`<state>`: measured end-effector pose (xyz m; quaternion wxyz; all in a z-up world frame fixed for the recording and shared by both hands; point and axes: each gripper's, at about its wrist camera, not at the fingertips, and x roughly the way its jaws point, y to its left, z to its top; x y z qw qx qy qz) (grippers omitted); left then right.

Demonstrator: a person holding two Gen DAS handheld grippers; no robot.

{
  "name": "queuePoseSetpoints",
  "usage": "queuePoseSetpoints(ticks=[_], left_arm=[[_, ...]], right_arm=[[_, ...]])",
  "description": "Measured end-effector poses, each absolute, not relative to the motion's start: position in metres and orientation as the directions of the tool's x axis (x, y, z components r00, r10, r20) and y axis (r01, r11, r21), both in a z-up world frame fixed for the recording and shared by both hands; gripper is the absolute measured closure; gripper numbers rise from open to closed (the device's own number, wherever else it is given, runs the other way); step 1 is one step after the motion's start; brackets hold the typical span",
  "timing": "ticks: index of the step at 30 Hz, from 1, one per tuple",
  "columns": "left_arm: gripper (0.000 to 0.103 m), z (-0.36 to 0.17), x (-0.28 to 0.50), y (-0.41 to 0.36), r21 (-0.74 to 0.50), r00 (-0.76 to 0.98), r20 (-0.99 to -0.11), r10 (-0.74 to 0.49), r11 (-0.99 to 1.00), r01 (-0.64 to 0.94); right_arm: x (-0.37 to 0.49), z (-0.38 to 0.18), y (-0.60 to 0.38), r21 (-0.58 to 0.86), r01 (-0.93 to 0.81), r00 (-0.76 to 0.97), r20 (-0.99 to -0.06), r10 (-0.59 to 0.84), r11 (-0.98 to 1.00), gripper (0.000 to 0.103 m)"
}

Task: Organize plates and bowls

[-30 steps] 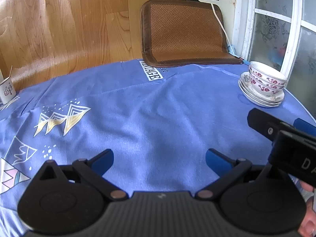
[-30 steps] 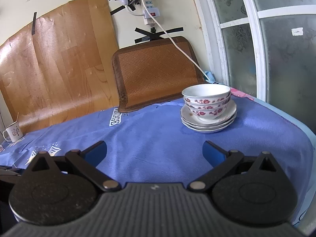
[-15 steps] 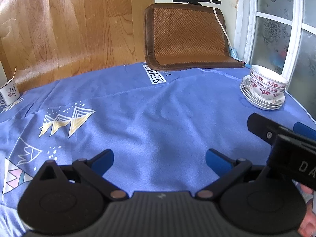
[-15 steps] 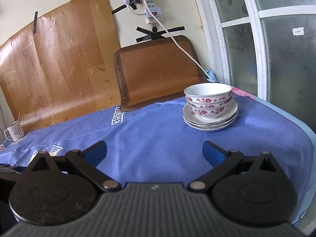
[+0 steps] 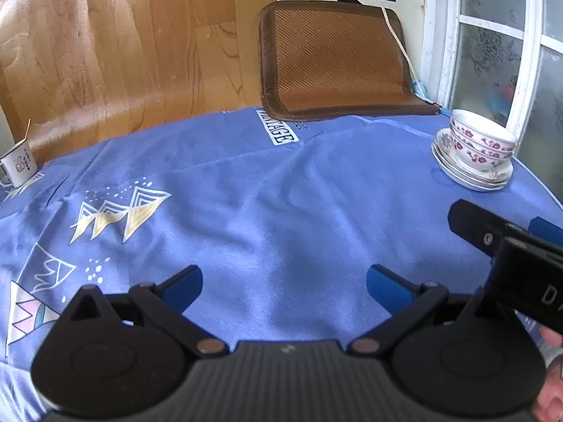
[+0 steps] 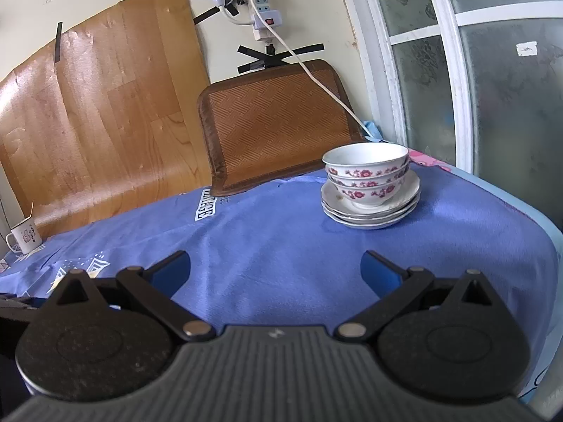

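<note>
Several white bowls with red flowers [image 6: 366, 172] are nested on a stack of white plates [image 6: 373, 212] at the far right of the blue tablecloth. In the left wrist view the same bowls [image 5: 482, 144] and plates [image 5: 469, 177] stand at the far right. My right gripper [image 6: 275, 268] is open and holds nothing, well short of the stack. My left gripper [image 5: 284, 283] is open too, over bare cloth near the table's front. The right gripper's black body [image 5: 506, 249] shows at the right edge of the left wrist view.
A white mug [image 5: 19, 163] stands at the far left edge of the table, also in the right wrist view as the mug [image 6: 25, 236]. A brown woven chair back [image 6: 278, 119] rises behind the table. A window frame [image 6: 454, 81] flanks the right; a power strip and cord [image 6: 267, 21] hang on the wall.
Both grippers have drawn back slightly from the stack, so the bowls and plates look a little smaller. Both stay open; nothing on the table has moved.
</note>
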<state>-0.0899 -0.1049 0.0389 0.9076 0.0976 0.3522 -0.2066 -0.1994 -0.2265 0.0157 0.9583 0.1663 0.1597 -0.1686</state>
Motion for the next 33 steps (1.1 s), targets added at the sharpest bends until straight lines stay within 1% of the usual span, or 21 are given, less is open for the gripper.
queuePoseSetpoints(ticks=[33], left_arm=[[0.000, 0.0290, -0.0850, -0.1084, -0.001, 0.610, -0.723, -0.324, 0.884, 0.467]], right_arm=[[-0.1996, 0.0115, -0.2293, 0.270, 0.379, 0.890, -0.369, -0.269, 0.885, 0.000]])
